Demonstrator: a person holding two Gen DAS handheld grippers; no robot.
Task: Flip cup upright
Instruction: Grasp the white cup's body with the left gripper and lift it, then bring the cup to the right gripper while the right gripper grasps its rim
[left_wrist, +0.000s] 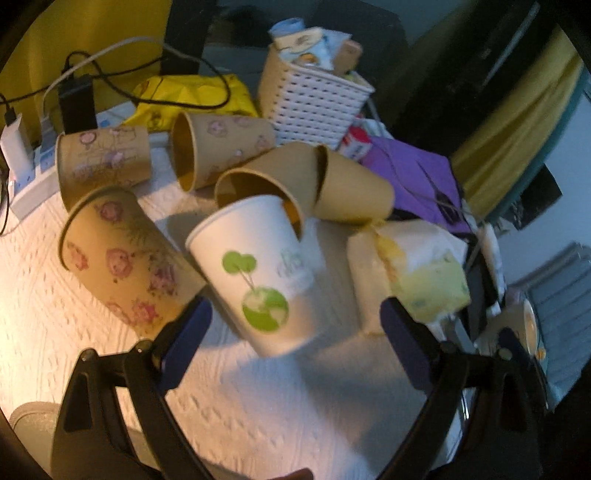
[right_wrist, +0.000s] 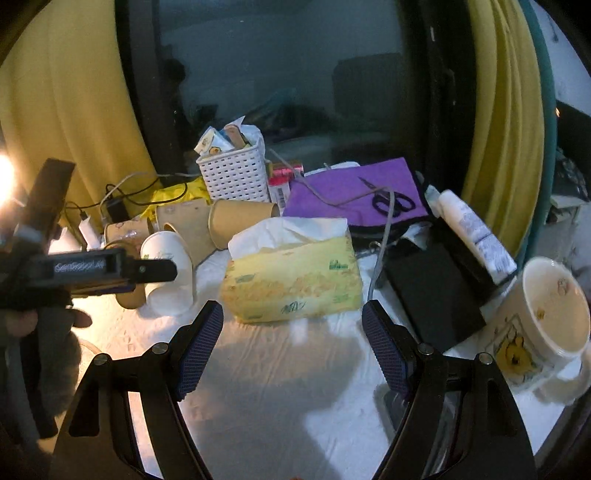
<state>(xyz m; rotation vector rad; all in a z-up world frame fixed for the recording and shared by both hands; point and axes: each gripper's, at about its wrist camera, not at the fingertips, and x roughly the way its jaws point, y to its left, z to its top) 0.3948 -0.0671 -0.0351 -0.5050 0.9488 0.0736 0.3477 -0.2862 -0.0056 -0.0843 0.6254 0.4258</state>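
Your left gripper (left_wrist: 295, 328) is standing wide open, and the white cup (left_wrist: 258, 273) is lying just ahead of it, between the two fingers but touching neither, as far as the blur lets you tell. The cup is lying on its side on the cloth (left_wrist: 277, 406), base toward you, mouth pointing away into a pile of brown cups (left_wrist: 266, 177). A flowered cup (left_wrist: 122, 258) is lying just off your left finger, and a tissue pack (left_wrist: 410, 273) just off your right one.

Your right gripper (right_wrist: 293, 341) is also gaping wide, holding nothing, and hovering over bare cloth with the tissue pack straight ahead and the white cup well off to its left. A mug (right_wrist: 550, 325) is sitting to its right.

You are likely dealing with thin paper: very light, easy to crush, apt to roll and to skid. Its wall probably gives most near the mouth and least near the base. Taking it across the lower body, just above the base, with a gentle squeeze looks best. Its rim may be touching the brown cup behind, so lifting could drag that one.
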